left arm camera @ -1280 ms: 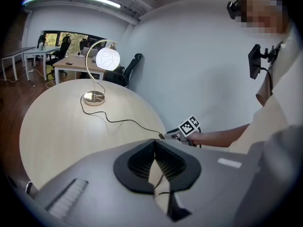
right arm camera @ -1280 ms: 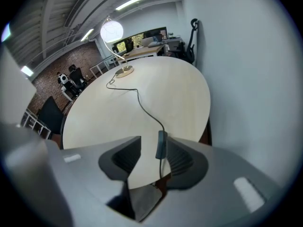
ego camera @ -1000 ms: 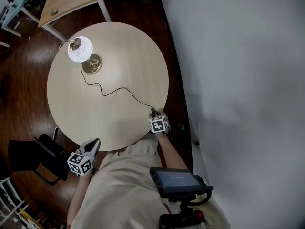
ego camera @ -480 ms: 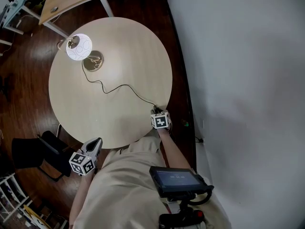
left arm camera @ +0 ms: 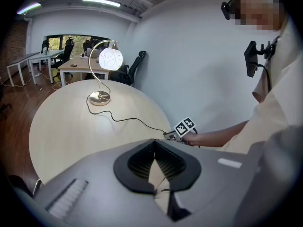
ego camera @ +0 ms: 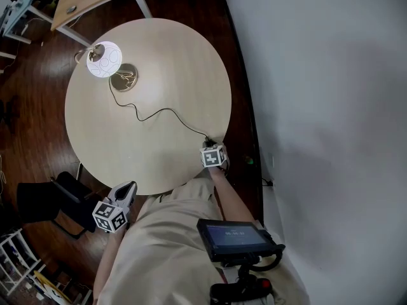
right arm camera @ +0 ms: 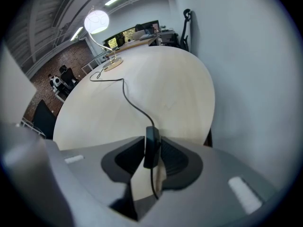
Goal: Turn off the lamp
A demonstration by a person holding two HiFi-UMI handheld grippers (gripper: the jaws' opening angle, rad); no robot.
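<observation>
Lamp (ego camera: 103, 60) glows lit at the round table's (ego camera: 172, 62) far left, and its cord (ego camera: 162, 110) trails toward us. Our right gripper's (ego camera: 207, 143) jaws have just been closing and now pinch the cord's inline switch (right arm camera: 152, 145). Our left gripper (ego camera: 129, 187) hangs beside the table's near edge with its jaws together and empty.

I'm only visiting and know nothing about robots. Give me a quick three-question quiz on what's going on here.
1. True or false: the lamp is off.
2. What sits between the right gripper's jaws? A) a cup B) the cord's switch C) nothing
3. Fill in: the lamp stands on a round ___.
Key: 1 false, its globe glows. 2 B; the jaws have just been closing and now pinch it. 3 table.
</observation>
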